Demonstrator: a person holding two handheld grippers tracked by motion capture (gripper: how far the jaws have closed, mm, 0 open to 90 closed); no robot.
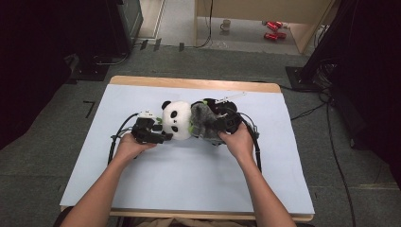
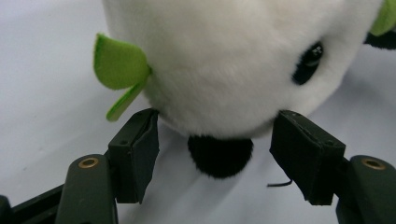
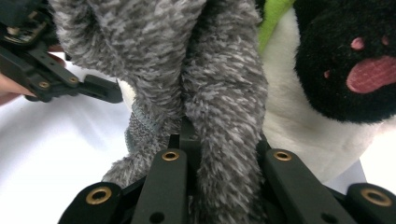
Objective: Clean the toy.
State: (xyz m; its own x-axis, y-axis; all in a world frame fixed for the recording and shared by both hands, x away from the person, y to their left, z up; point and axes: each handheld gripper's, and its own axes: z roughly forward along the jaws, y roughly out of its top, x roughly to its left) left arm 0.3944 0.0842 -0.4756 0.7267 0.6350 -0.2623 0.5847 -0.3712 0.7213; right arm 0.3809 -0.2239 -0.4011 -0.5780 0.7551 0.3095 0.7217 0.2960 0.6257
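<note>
A panda plush point(image 1: 176, 122) lies on the pale table cover point(image 1: 189, 175), its head to the left. A grey fuzzy cloth point(image 1: 202, 119) wraps its body. My left gripper point(image 1: 152, 132) is at the head and stands open. In the left gripper view its jaws point(image 2: 217, 116) flank the white head point(image 2: 233, 60), with a black ear point(image 2: 219, 155) between them and a green leaf point(image 2: 119, 63) beside it. My right gripper point(image 1: 226, 122) is shut on the grey fuzzy cloth point(image 3: 229, 93), which bunches between its jaws point(image 3: 219, 142). A black paw with pink pads point(image 3: 355, 60) is at the right.
The wooden table edge point(image 1: 189, 83) runs along the far side. Cables point(image 1: 257, 142) trail from both grippers across the cover. On the floor beyond are a mug point(image 1: 226, 24) and red cans point(image 1: 273, 29). Dark equipment stands at both sides.
</note>
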